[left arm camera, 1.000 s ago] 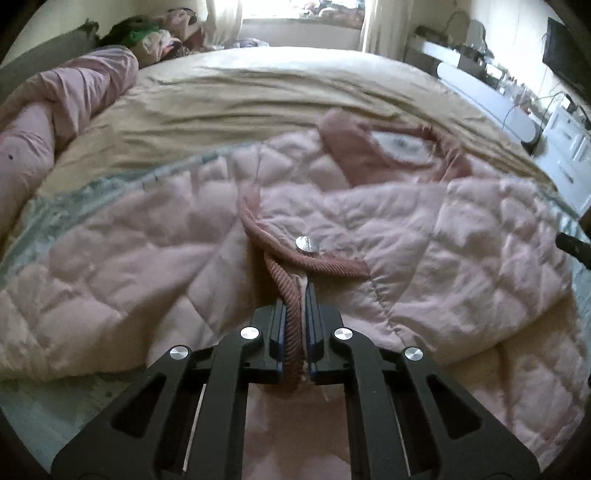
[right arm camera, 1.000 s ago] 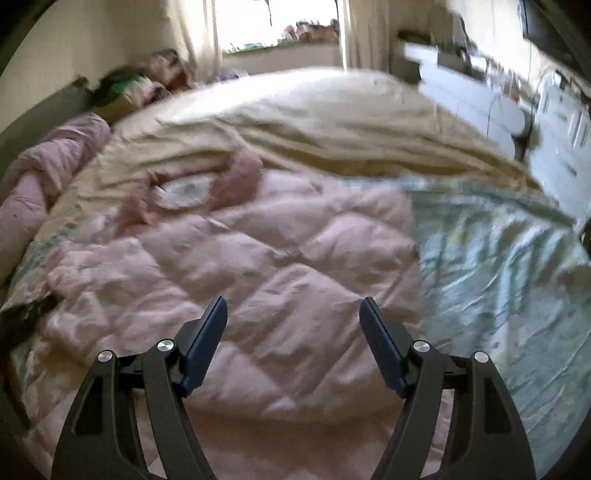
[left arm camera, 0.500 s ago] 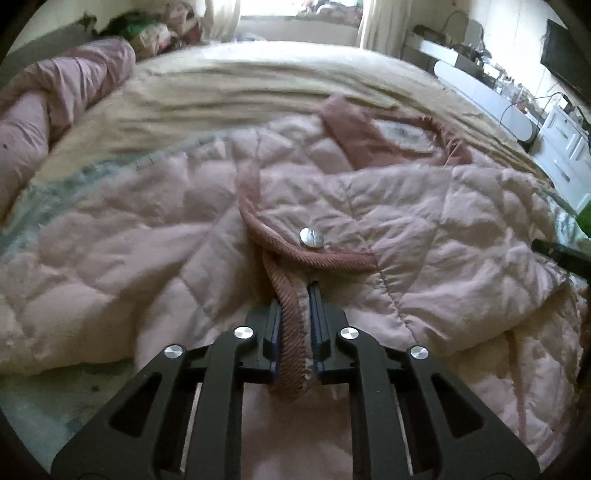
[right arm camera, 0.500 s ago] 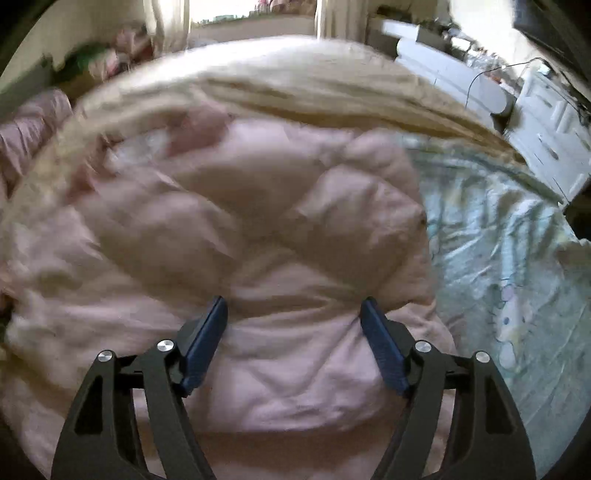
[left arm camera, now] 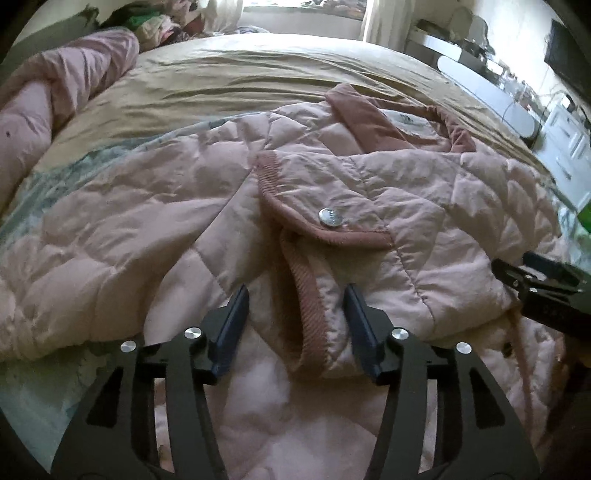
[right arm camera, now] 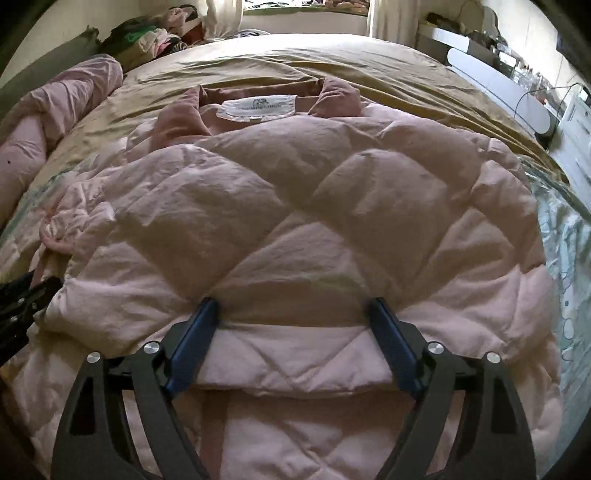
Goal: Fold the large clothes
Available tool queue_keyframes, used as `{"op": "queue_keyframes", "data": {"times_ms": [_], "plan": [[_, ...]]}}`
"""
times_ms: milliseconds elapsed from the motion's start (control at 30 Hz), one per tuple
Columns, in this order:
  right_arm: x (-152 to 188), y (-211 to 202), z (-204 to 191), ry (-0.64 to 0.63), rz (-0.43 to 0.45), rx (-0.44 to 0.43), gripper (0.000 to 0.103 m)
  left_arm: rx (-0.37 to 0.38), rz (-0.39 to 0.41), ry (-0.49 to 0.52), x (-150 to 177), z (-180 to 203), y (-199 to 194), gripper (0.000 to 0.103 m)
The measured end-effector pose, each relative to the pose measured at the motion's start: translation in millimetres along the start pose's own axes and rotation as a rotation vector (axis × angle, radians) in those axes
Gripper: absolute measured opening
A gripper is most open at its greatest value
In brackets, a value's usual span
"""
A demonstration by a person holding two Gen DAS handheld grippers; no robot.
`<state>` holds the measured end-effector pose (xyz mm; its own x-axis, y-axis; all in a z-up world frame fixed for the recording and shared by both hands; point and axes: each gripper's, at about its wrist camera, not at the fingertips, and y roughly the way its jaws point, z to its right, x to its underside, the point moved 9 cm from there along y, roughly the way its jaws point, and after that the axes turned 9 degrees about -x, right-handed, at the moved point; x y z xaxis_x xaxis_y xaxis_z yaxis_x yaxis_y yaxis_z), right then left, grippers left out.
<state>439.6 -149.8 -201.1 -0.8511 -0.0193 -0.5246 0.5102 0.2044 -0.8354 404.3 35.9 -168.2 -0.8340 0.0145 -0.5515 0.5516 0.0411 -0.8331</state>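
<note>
A pink quilted jacket (left arm camera: 443, 206) lies spread on the bed, its darker collar and white label (right arm camera: 258, 107) at the far end. One sleeve is folded across the front, with a silver snap (left arm camera: 330, 217) on its flap. My left gripper (left arm camera: 295, 295) has its jaws opening; the ribbed cuff (left arm camera: 310, 306) lies loose between the fingers, and neither pad presses on it. My right gripper (right arm camera: 295, 314) is low over the jacket's (right arm camera: 295, 184) right side with jaws wide and still opening, straddling a puffy fold. Each gripper shows at the edge of the other's view.
A tan bedspread (left arm camera: 258, 74) covers the far half of the bed, with a pale patterned sheet (right arm camera: 569, 258) nearer. A rolled pink duvet (left arm camera: 55, 92) runs along the left side. Clothes (right arm camera: 155, 33) are piled at the back left. White furniture (left arm camera: 491, 96) stands right of the bed.
My left gripper, which was shut on the ribbed cuff, has opened and the cuff has dropped onto the jacket. My right gripper swung left and down over the jacket and widened.
</note>
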Motion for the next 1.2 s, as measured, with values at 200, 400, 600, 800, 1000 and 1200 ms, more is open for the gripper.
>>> {"op": "queue_keyframes", "data": {"times_ms": [200,400,600,800,1000,1200], "plan": [[-5,-46,-12,0.008,0.101,-0.059,0.090,0.010,0.023,-0.027,-2,-13,-27,0.068],[-7,-85,-27,-0.031,0.191,-0.046,0.099,0.006,0.060,-0.068,-3,-29,-56,0.094],[1,-114,-45,-0.083,0.242,-0.033,0.099,-0.007,0.074,-0.076,4,-40,-74,0.094],[4,-129,-71,-0.123,0.262,-0.053,0.099,-0.011,0.095,-0.097,11,-55,-89,0.094],[-1,-137,-109,-0.166,0.280,-0.086,0.099,-0.039,0.115,-0.126,15,-84,-99,0.094],[-10,-135,-147,-0.192,0.292,-0.128,0.099,-0.061,0.135,-0.148,18,-114,-109,0.094]]}}
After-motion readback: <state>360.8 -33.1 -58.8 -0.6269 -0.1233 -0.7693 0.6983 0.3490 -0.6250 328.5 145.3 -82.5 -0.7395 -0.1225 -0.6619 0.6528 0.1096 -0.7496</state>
